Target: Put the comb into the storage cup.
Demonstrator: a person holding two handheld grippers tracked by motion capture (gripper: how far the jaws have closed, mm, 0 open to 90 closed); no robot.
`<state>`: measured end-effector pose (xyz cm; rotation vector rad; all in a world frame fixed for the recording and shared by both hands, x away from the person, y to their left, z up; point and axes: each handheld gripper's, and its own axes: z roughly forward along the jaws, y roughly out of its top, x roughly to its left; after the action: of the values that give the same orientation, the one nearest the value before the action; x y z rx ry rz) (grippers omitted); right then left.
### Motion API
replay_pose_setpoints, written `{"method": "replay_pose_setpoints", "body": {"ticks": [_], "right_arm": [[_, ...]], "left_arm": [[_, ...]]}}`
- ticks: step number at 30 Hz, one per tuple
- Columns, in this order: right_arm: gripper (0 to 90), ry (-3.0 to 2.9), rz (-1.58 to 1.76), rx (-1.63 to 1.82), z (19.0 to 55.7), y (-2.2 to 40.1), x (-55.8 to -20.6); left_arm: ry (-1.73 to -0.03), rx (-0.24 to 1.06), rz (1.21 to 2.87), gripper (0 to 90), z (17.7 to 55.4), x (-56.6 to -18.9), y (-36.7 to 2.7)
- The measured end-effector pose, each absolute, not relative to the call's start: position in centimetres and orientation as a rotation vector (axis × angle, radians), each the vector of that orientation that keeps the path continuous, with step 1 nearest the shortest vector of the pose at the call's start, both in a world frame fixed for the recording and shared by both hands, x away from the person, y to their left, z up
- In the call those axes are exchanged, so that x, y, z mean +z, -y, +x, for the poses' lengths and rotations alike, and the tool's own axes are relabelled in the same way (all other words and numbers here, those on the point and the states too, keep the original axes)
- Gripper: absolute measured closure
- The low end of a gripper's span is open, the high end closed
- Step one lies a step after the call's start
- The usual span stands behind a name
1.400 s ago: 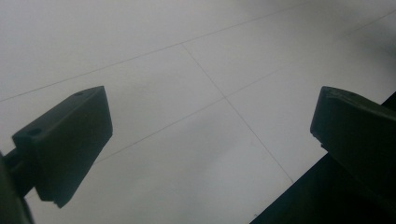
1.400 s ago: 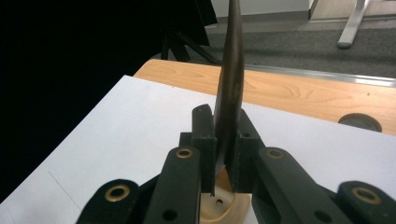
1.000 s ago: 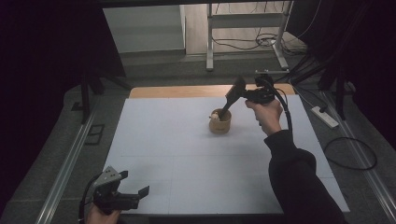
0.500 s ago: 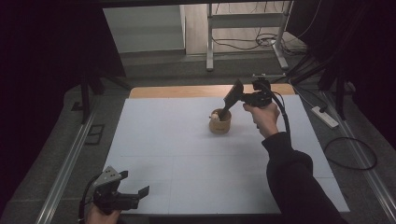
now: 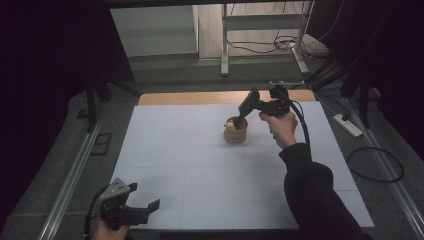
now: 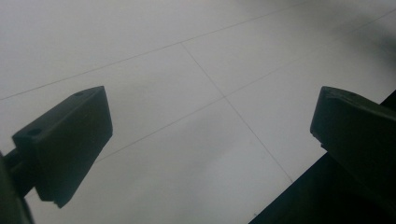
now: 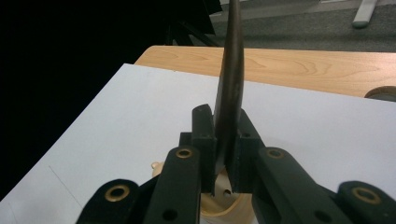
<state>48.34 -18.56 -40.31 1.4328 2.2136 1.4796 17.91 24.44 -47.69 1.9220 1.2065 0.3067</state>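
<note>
Hand-held gripper, right [image 7: 224, 158]: jaws pinched on a dark slim tool [image 7: 229, 93], likely a spoon or scoop handle, whose far end reaches into the wooden cup [image 5: 235, 131] near the far middle of the tabletop [image 5: 190, 150]. The step in hand looks like working the tool in the cup. Next, keep the pinch firm and move the tool without tipping the cup. Left hand-held gripper [image 5: 131, 209] hovers at the near edge, jaws spread, holding nothing.
</note>
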Motion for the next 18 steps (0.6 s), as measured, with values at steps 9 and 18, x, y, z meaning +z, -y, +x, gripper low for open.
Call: {"method": "replay_pose_setpoints", "body": {"ticks": [9,18], "right_arm": [[83.1,-2.204,1.466,1.525,48.4,19.3,-40.9],[83.0,-2.175,1.552,1.581,48.7,20.6,-41.8]], "left_arm": [[-1.208,0.306,1.923,0.0,17.9,-47.7,-24.4],[-1.211,0.301,1.926,0.0,18.0,-47.7,-24.4]]}}
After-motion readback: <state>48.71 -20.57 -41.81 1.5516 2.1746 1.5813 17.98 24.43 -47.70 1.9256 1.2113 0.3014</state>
